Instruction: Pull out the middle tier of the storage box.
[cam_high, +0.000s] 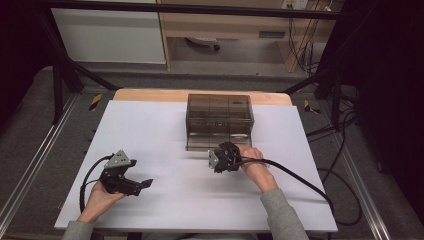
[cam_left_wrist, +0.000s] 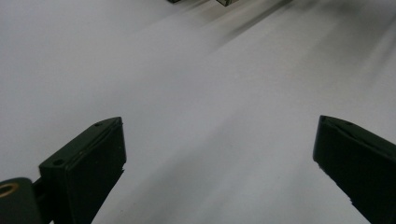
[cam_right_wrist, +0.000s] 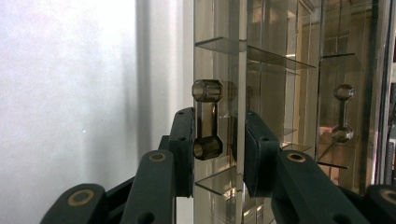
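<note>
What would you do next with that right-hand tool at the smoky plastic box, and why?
Probably close the fingers a little more, then pull gently. The right gripper brackets the drawer's barbell-shaped handle on the smoky transparent plastic drawer box, but a gap seems to remain on one side.

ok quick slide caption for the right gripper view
Right gripper with its jaws around the handle of a smoky clear plastic drawer box.
</note>
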